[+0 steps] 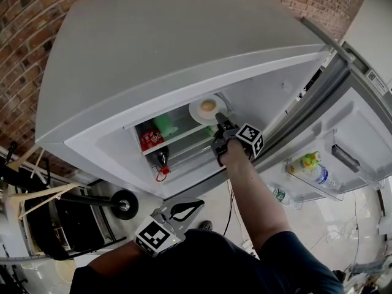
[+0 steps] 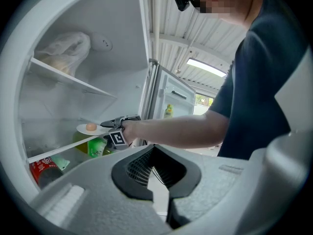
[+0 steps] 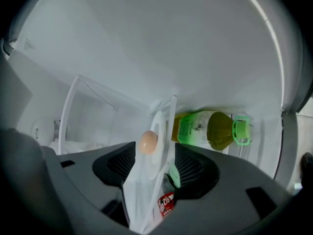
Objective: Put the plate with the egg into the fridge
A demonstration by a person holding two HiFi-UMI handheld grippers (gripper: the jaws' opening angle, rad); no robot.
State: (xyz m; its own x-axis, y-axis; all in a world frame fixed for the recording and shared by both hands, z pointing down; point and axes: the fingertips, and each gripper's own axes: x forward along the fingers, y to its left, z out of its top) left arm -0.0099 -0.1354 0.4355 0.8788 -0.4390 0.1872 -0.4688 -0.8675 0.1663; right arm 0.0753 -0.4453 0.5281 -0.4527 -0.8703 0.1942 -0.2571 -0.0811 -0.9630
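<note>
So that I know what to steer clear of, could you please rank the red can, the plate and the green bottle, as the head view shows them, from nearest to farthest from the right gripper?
1. plate, at the right gripper's tips, carrying the egg.
2. green bottle, to the left of the plate and lower.
3. red can, farther left still, at the fridge's left side.

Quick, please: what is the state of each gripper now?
Left gripper: closed, empty.
Right gripper: open; the plate is between its jaws, not gripped.
</note>
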